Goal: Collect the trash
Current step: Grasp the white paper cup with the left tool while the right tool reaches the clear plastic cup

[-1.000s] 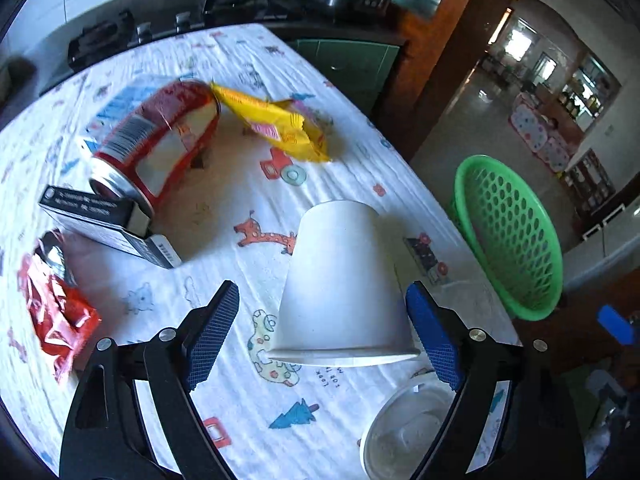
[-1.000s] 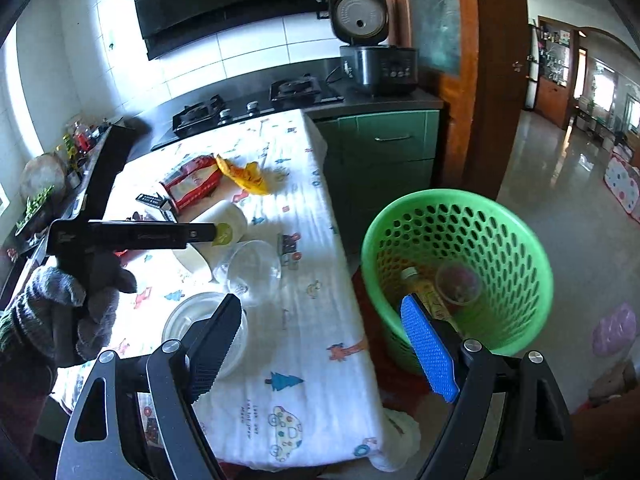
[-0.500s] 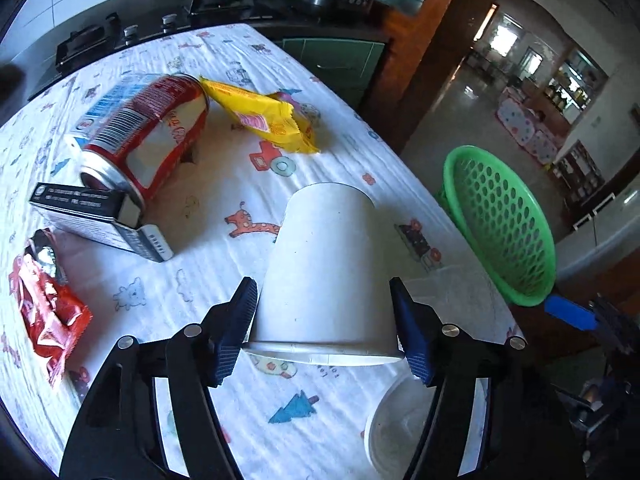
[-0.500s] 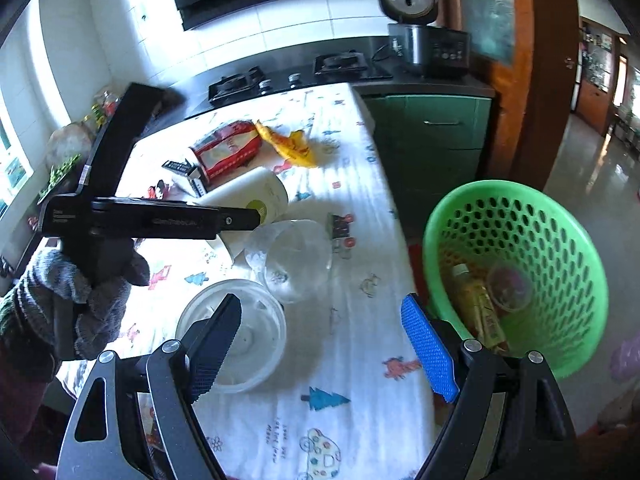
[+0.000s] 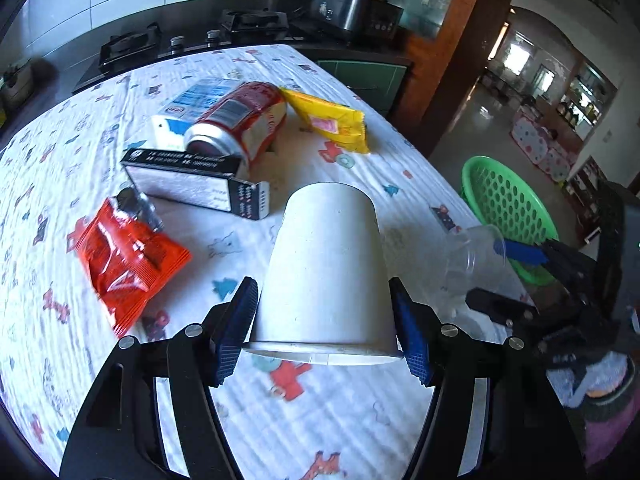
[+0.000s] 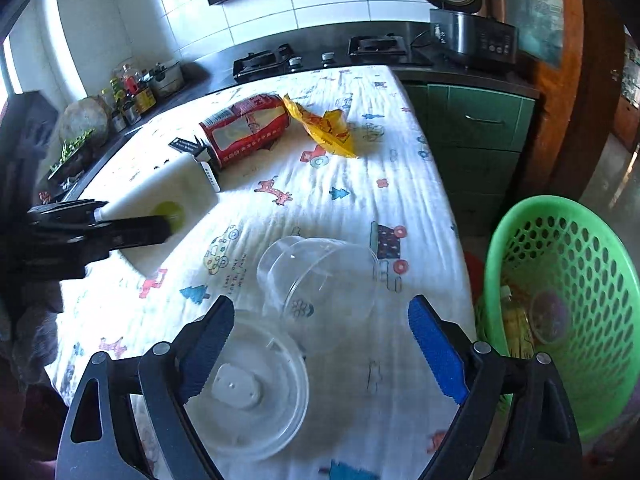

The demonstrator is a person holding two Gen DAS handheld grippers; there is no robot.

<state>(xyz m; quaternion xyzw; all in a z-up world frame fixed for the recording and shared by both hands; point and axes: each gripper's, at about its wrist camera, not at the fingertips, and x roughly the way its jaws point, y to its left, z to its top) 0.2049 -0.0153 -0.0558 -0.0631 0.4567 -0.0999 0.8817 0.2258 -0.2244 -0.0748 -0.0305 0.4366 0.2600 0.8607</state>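
**Between the left claw's pads: the paper cup, now gripped**

Between the blue pads of the left gripper (image 5: pixel 324 326) sits the white paper cup (image 5: pixel 326 272), lying on its side with its rim toward the camera. A second ago these jaws stood wide of the cup on both sides; now both pads press against its wall near the rim, so the claw is clenched on the cup. The cup looks ready to be carried off. Just beyond the cup's far end lies a black-and-white carton (image 5: pixel 192 184), and to the claw's left a red snack packet (image 5: pixel 124 260). Farther out are a red drink can (image 5: pixel 240 124) and a yellow wrapper (image 5: pixel 328 124), all on the printed tablecloth (image 5: pixel 60 168).

The right gripper (image 6: pixel 320 350) has dropped closer to the table than it was a second ago, and its jaws are opening. They are released, touching nothing. Ahead of the fingertips, roughly centred between them, lies a clear plastic cup (image 6: pixel 320 276) on its side; the left finger overlaps a white round lid (image 6: pixel 248 392). To this claw's right, off the table edge, stands the green basket (image 6: pixel 580 280), already holding some trash.

My reading: one piece is secured and the clear cup is next, with the basket close by.
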